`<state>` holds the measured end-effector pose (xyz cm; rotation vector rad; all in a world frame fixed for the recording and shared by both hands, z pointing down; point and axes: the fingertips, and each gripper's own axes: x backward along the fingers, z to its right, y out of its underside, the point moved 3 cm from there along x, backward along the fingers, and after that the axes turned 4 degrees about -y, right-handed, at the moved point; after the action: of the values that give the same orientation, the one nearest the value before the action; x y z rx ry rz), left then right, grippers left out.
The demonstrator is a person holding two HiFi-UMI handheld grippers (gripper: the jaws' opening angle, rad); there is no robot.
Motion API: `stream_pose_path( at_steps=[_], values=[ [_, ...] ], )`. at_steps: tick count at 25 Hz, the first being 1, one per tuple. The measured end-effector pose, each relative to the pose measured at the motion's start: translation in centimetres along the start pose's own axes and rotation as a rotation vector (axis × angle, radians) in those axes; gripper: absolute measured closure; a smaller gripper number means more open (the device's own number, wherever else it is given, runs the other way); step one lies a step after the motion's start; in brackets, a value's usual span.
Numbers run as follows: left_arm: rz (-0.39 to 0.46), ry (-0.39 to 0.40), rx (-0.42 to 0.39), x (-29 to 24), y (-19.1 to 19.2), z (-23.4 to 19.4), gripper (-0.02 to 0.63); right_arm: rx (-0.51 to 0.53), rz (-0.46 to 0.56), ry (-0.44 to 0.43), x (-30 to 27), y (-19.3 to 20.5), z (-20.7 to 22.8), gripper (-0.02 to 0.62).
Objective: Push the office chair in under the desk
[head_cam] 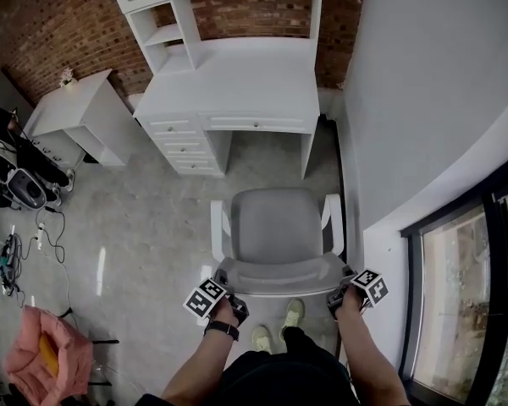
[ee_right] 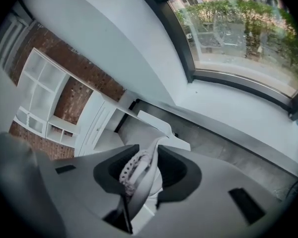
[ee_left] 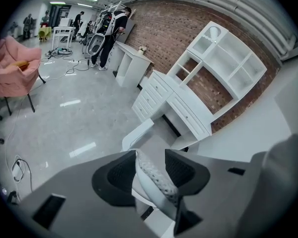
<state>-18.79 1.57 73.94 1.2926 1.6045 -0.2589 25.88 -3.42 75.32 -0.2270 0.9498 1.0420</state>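
Note:
The grey office chair [head_cam: 275, 227] stands on the floor facing the white desk [head_cam: 237, 91], its seat a short way in front of the kneehole. My left gripper [head_cam: 233, 301] grips the backrest's top edge [head_cam: 279, 284] at its left corner, and my right gripper [head_cam: 343, 296] grips the right corner. In the left gripper view the mesh rim of the backrest [ee_left: 156, 180] lies between the pads of the left gripper [ee_left: 150, 170]. In the right gripper view the rim [ee_right: 136, 175] runs between the pads of the right gripper [ee_right: 146, 170]. Both white armrests show beyond the jaws.
The desk's drawer unit [head_cam: 186, 146] flanks the kneehole [head_cam: 267, 155] on the left. A white wall [head_cam: 423, 100] and a window [head_cam: 466, 294] run close along the right. A white side table [head_cam: 76, 112], floor cables [head_cam: 51, 235] and a pink chair [head_cam: 46, 358] stand to the left.

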Motion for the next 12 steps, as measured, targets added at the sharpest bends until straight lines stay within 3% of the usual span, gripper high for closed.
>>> stream_pose_path(
  at_steps=[12],
  values=[
    [0.014,-0.006,0.027,-4.0,-3.3,3.1,0.430,0.033,-0.051,-0.034,-5.2,-2.6,-5.1,0.482]
  ],
)
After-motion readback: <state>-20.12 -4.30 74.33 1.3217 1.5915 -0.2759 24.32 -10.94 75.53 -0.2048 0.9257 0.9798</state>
